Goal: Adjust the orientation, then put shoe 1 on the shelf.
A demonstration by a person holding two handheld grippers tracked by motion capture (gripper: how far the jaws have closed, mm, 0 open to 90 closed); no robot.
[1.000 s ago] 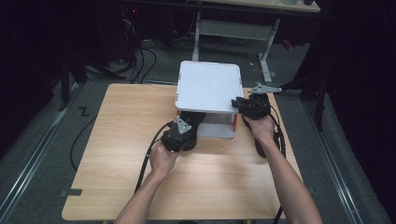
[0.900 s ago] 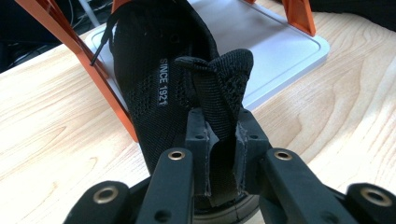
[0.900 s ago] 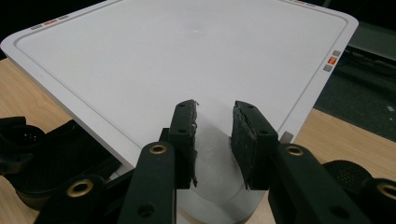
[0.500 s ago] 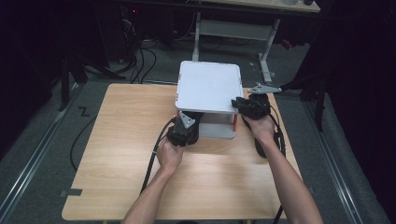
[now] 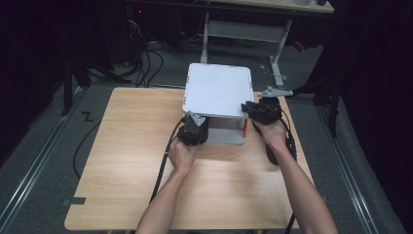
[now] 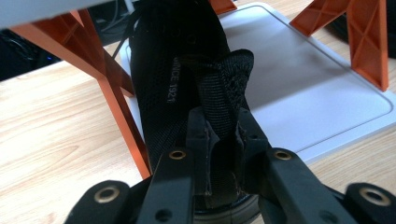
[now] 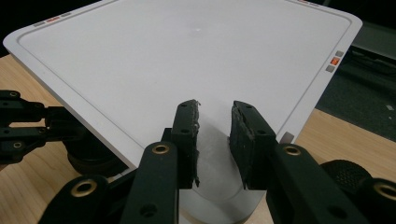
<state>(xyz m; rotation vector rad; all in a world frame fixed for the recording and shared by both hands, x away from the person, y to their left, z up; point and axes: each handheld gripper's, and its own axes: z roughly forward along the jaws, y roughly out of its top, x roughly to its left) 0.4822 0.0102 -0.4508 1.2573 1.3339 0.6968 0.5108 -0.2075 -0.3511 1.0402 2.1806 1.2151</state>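
A white two-tier rack [image 5: 217, 90] on orange legs [image 6: 116, 98] stands at the far middle of the wooden table [image 5: 131, 146]. My left gripper [image 5: 195, 127] is at the rack's near-left corner, shut on the fabric tab of a black mesh shoe [image 6: 173, 70]. The shoe reaches in between the legs over the white lower shelf [image 6: 303, 84]. My right gripper [image 5: 251, 108] rests at the near-right corner of the top plate [image 7: 187, 46]. Its jaws stand apart over that corner, and nothing is pinched between the pads [image 7: 187, 126].
The table's near half is bare wood, crossed by both forearms and the left gripper's cable [image 5: 163, 161]. A grey tape strip [image 5: 74, 201] lies at the front left edge. Behind the table are a desk frame [image 5: 243, 29] and floor cables [image 5: 146, 53].
My left hand has pushed forward toward the rack, carrying the shoe further in under the top plate. The right hand has stayed at its corner.
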